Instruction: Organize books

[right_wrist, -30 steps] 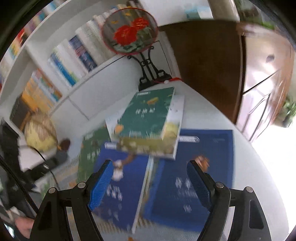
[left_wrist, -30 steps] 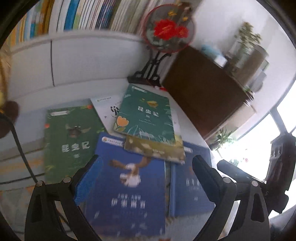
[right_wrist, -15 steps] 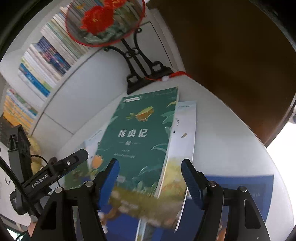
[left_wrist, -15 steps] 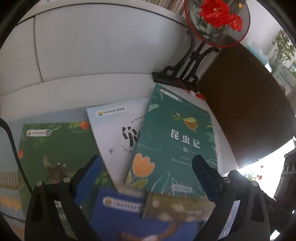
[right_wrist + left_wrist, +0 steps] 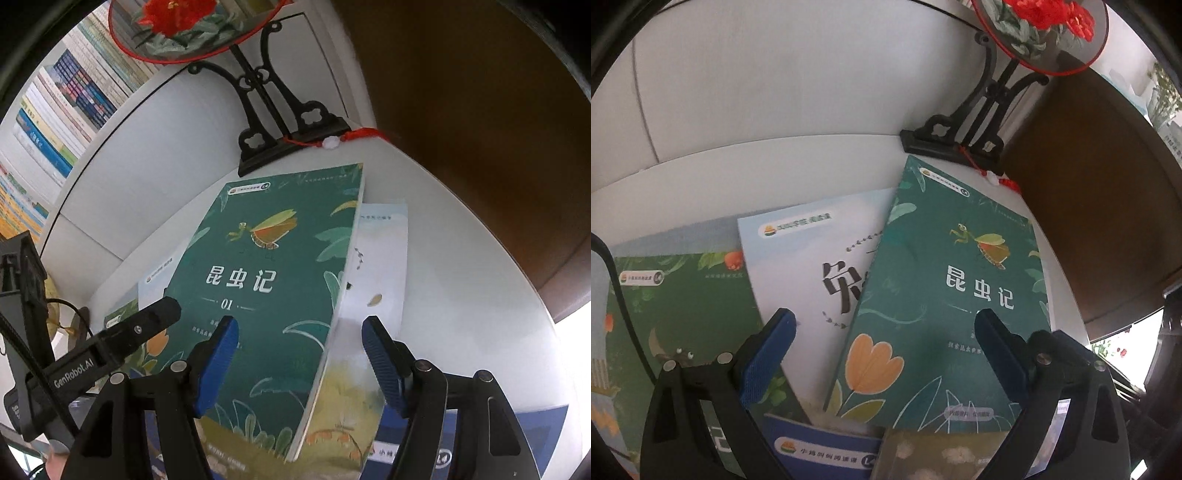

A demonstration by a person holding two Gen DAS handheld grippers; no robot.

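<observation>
I am lowering both grippers over the scattered books, and compared with a second ago the view has closed in from the whole spread to the top book. This is the teal book (image 5: 945, 302), lying uppermost on the white table (image 5: 461, 258), overlapping a white book (image 5: 812, 266) and a dark green book (image 5: 683, 314). My judgement: I am positioning to collect this book first.

My left gripper (image 5: 882, 332) is standing wide open, holding nothing. My right gripper (image 5: 299, 332) has just been narrowing its jaws; they are straddling the teal book's right edge without pressing on it, so nothing is gripped.

Legible writing: the teal cover is reading "昆虫记" with "01" beneath. The left gripper's body, seen from the right wrist, is marked "GenRobot.AI". The white book's title is partly covered.
</observation>
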